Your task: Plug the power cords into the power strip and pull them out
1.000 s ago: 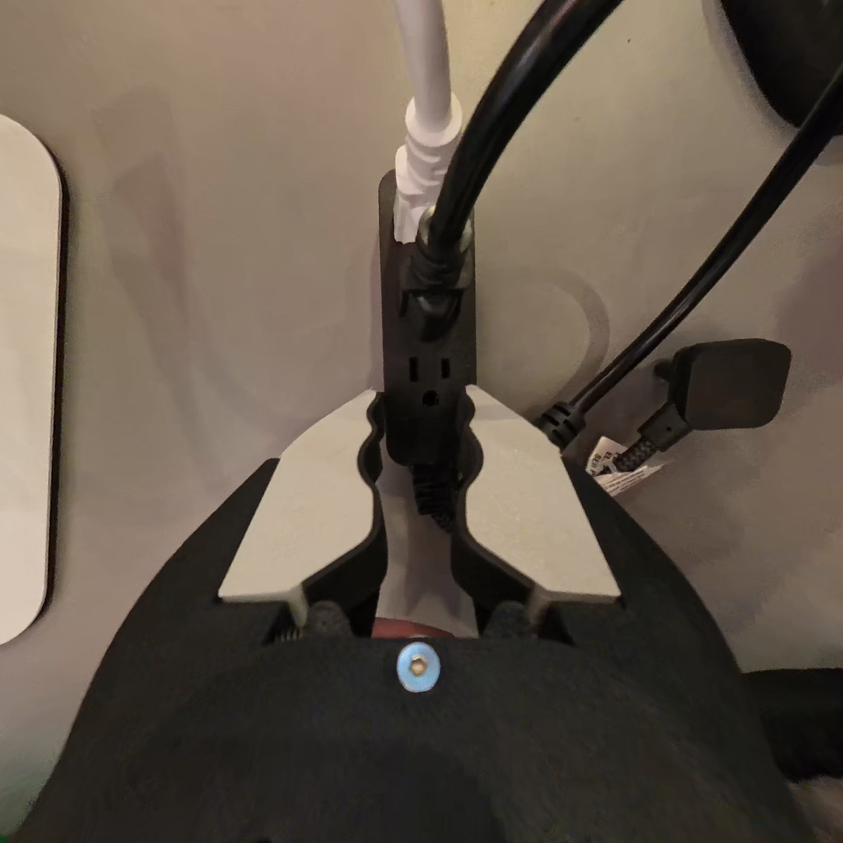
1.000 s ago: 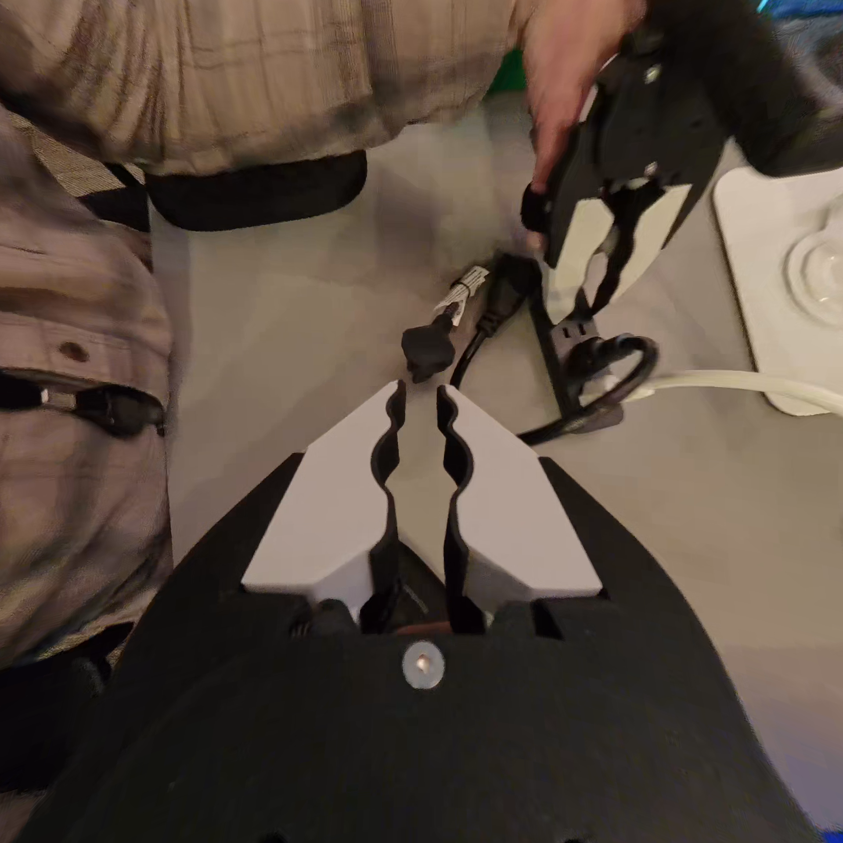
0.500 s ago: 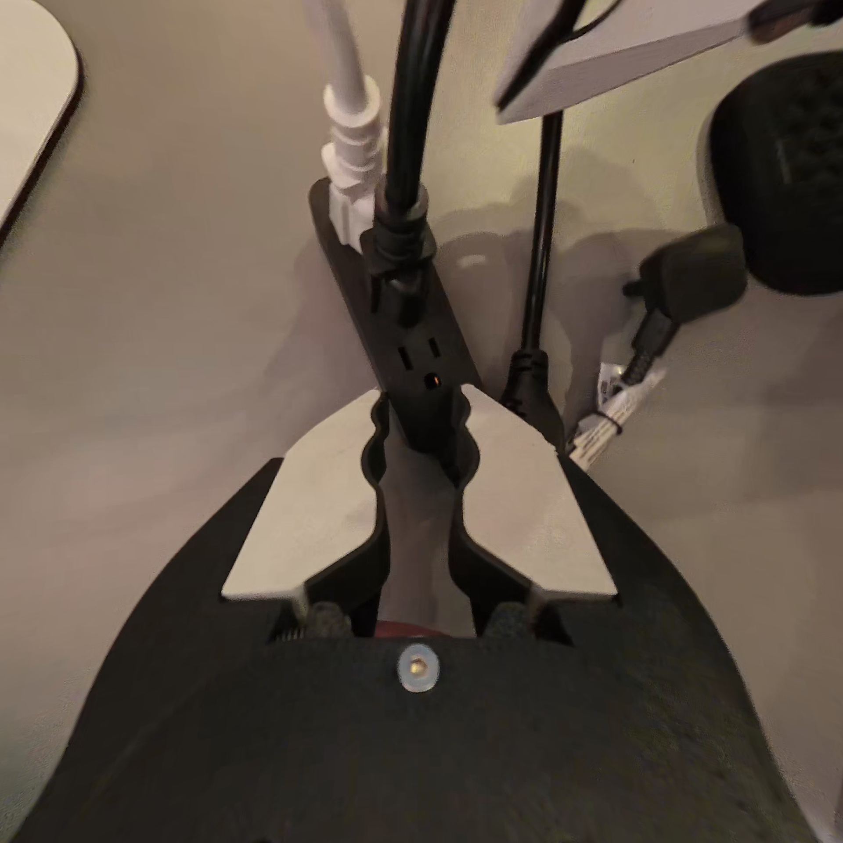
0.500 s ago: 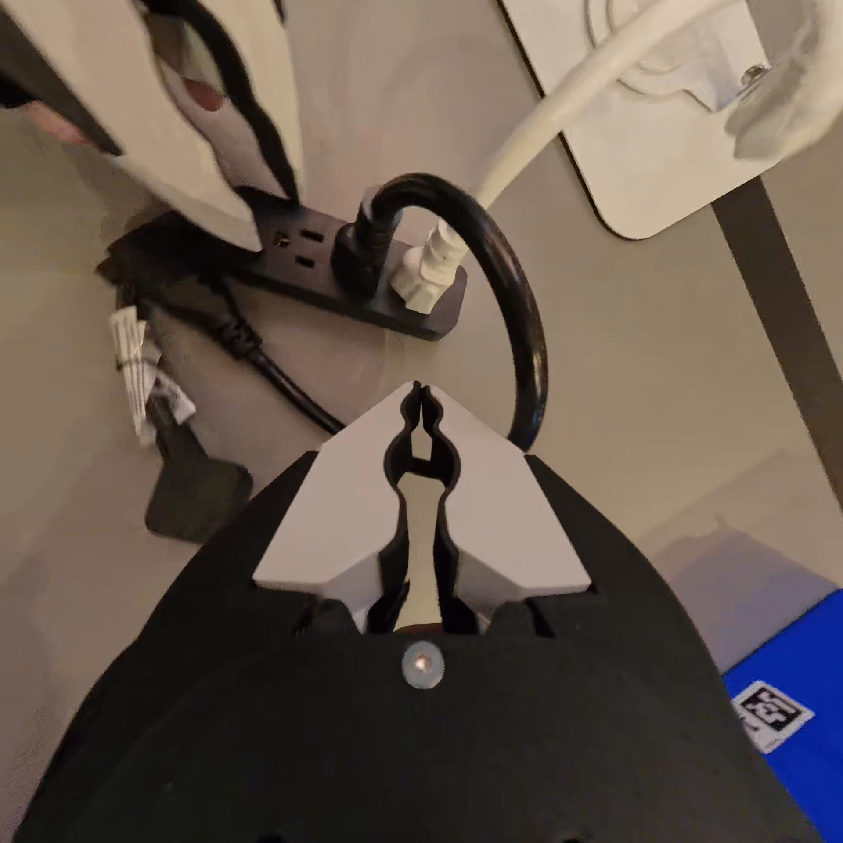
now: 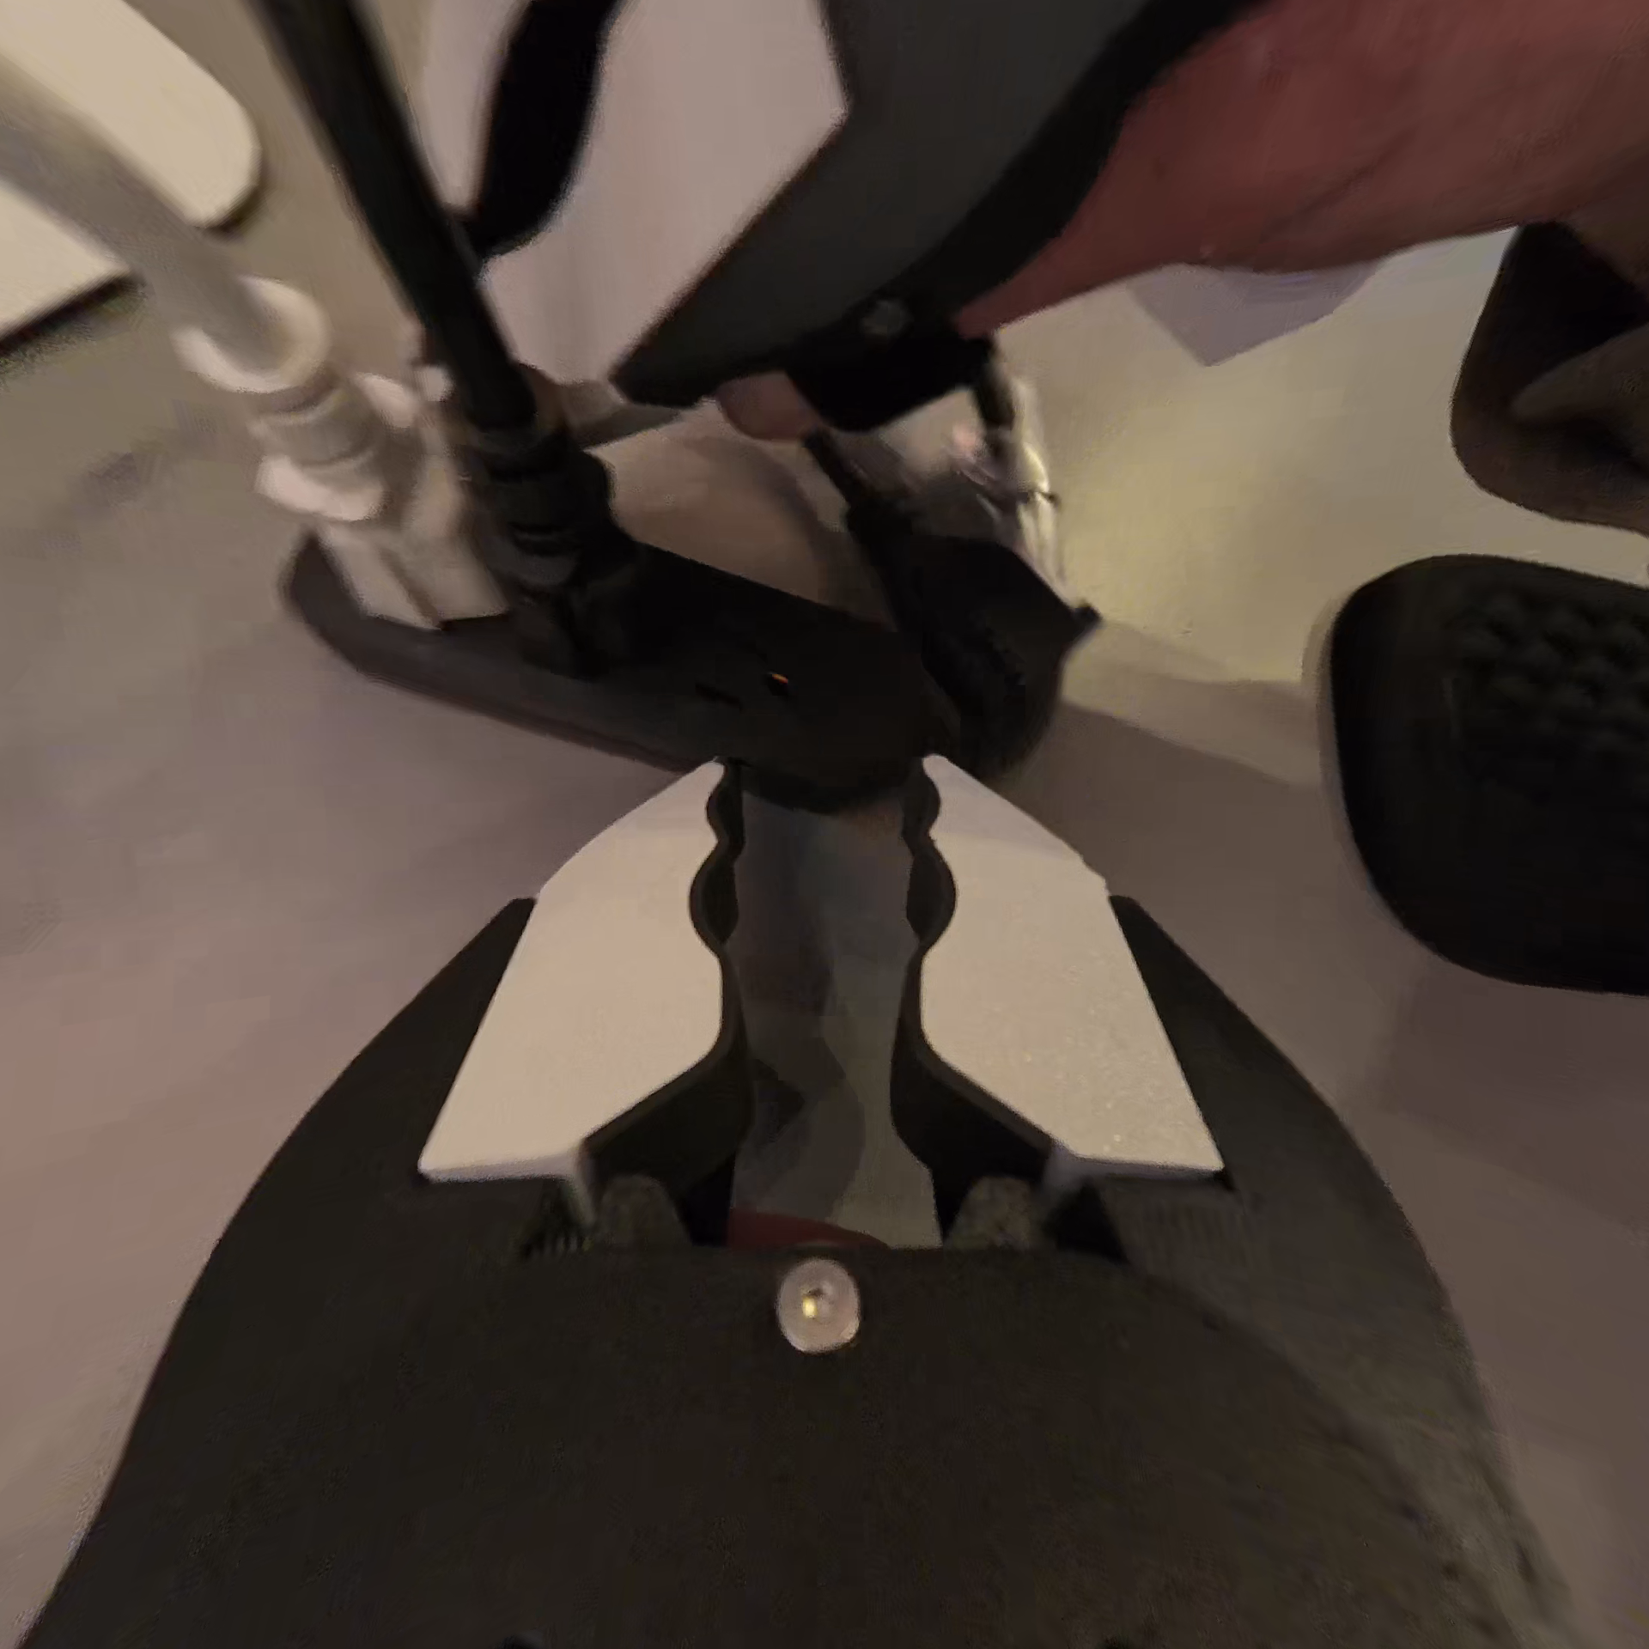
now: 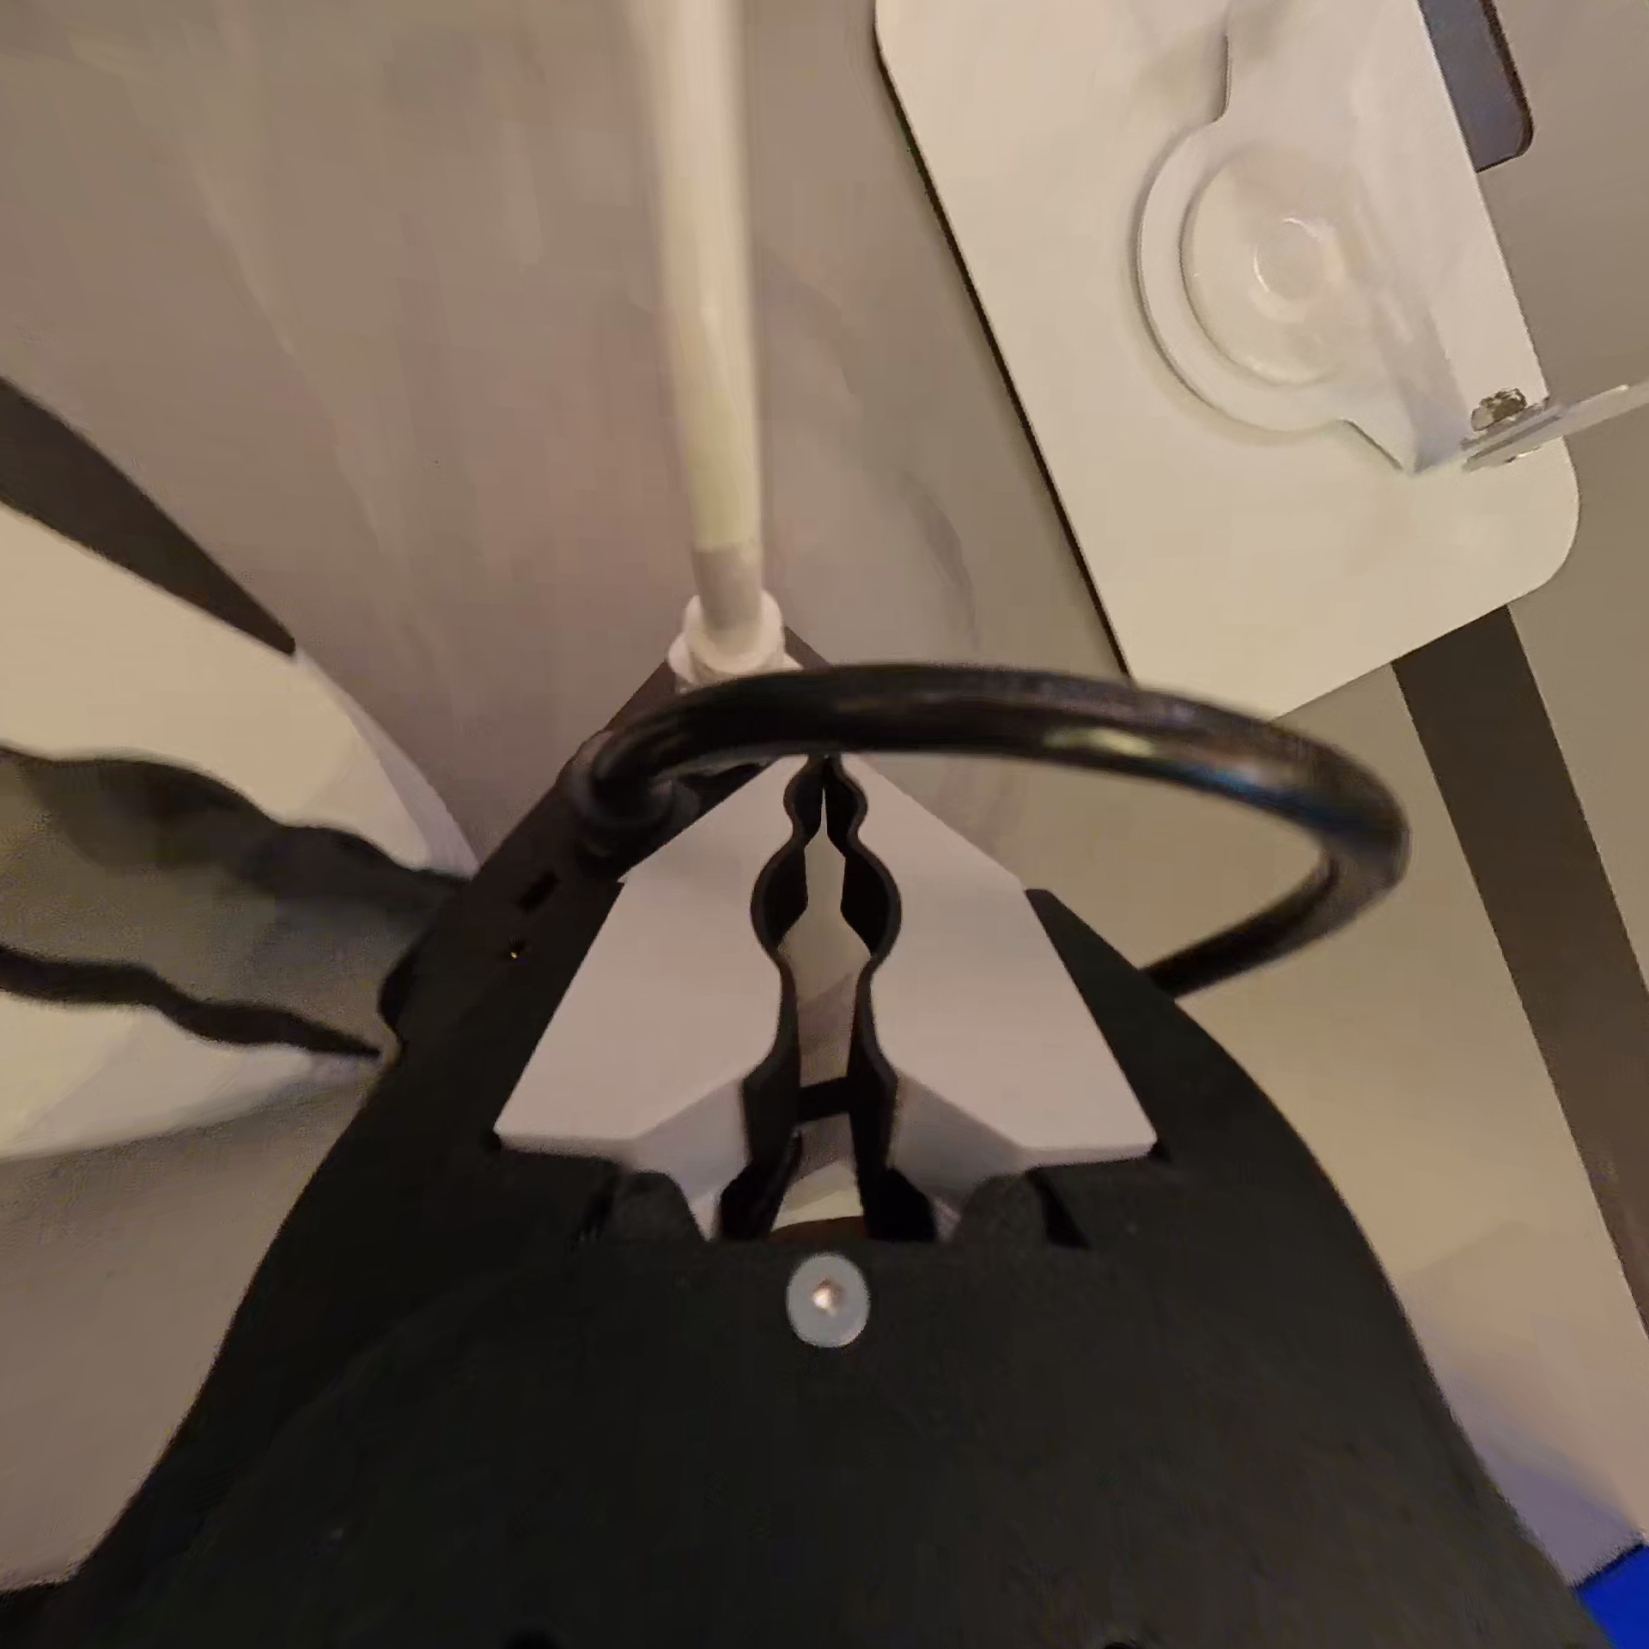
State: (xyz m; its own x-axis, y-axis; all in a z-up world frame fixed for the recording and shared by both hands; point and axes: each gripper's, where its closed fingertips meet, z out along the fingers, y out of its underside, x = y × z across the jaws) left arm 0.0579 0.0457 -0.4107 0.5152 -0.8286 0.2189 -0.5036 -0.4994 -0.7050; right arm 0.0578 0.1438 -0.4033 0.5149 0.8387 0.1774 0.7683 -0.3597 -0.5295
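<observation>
A black power strip (image 5: 678, 678) lies on the grey table. A white plug (image 5: 384, 526) and a black plug (image 5: 553, 535) sit in its sockets. My left gripper (image 5: 821, 774) is shut on the strip's near end. My right gripper (image 6: 825, 778) is shut and empty, its tips just under the looping black cord (image 6: 1026, 705), close behind the black plug (image 6: 616, 803). The white cord (image 6: 714, 401) runs away from the strip (image 6: 544, 883). The left gripper's fingers (image 6: 178, 714) show at the left. In the blurred left wrist view, the right gripper (image 5: 500, 232) hangs over the strip, held by a hand (image 5: 1338, 134).
A white plate with a clear suction cup (image 6: 1249, 312) lies past the strip; it also shows in the left wrist view (image 5: 134, 152). A loose black plug with a tag (image 5: 973, 625) lies beside the strip's end. A dark textured object (image 5: 1499, 776) lies at the right. My right tips are about 25 cm from the dark textured object (image 5: 1499, 776), my left tips only 15 cm.
My right gripper has closed and moved in from afar to the black cord just above the strip. My left gripper keeps its hold on the strip's end, and its view has swung.
</observation>
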